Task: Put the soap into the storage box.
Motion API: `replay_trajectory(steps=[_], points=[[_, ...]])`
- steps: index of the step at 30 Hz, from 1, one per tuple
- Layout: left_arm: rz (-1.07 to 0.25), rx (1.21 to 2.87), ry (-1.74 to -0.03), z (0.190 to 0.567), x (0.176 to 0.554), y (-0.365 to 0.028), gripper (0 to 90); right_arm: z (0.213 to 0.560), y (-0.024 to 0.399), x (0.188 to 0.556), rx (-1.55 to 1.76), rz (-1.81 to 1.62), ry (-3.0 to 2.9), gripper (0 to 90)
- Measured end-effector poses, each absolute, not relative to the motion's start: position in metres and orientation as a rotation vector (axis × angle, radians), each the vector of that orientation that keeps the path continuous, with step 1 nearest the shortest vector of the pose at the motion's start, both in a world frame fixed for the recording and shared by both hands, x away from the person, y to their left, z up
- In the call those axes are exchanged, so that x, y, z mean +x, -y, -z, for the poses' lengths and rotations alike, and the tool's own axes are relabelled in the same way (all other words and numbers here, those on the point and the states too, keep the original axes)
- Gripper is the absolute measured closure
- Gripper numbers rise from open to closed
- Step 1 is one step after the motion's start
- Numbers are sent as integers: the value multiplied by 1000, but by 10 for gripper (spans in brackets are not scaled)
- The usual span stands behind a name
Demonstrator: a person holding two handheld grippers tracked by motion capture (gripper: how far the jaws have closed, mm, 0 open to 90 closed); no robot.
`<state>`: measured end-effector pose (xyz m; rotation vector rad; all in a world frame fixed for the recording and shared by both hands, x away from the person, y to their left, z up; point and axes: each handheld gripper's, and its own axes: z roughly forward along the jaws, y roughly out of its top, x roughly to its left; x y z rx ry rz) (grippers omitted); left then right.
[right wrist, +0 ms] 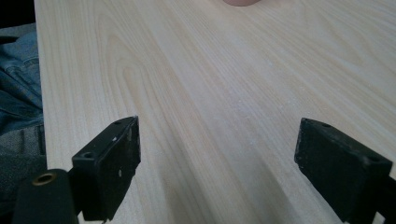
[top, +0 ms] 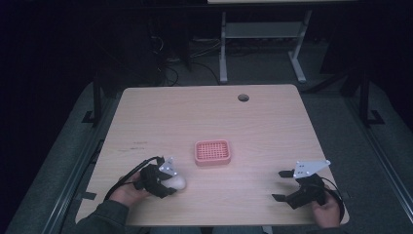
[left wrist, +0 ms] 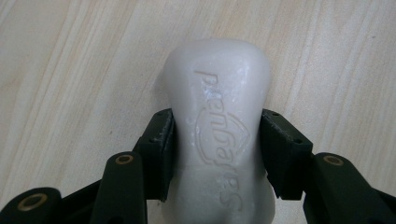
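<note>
A white bar of soap [left wrist: 219, 126] with raised lettering lies on the wooden table [top: 263, 122], and both pads of my left gripper [left wrist: 217, 149] press on its narrow waist. From above, that soap [top: 178, 182] shows near the table's front left corner, poking out of my left gripper [top: 171, 183]. A pink soap dish [top: 213, 152] with a gridded floor stands at the table's middle, apart from the soap. At the front right, my right gripper [top: 281, 185] is held wide open, and bare wood lies between its jaws [right wrist: 217, 158].
A round cable hole [top: 243, 97] sits near the table's far edge. Metal desk legs [top: 223, 48] stand on the dark floor beyond. The table's edge and blue denim [right wrist: 18, 93] lie at the left of the right gripper view.
</note>
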<state>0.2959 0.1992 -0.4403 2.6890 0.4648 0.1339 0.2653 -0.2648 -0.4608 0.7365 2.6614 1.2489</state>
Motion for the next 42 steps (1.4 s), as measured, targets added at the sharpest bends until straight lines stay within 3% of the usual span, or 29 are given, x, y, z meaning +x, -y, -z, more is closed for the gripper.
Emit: replay_trajectory(steps=[25,42], points=[[-199,2708,-458,430,294,-199,495,460,265,264,741,-1255,-2649,140],[-200,2720,-406,414,306,-179,494,459,268,262,754,-1280,-2631,141]])
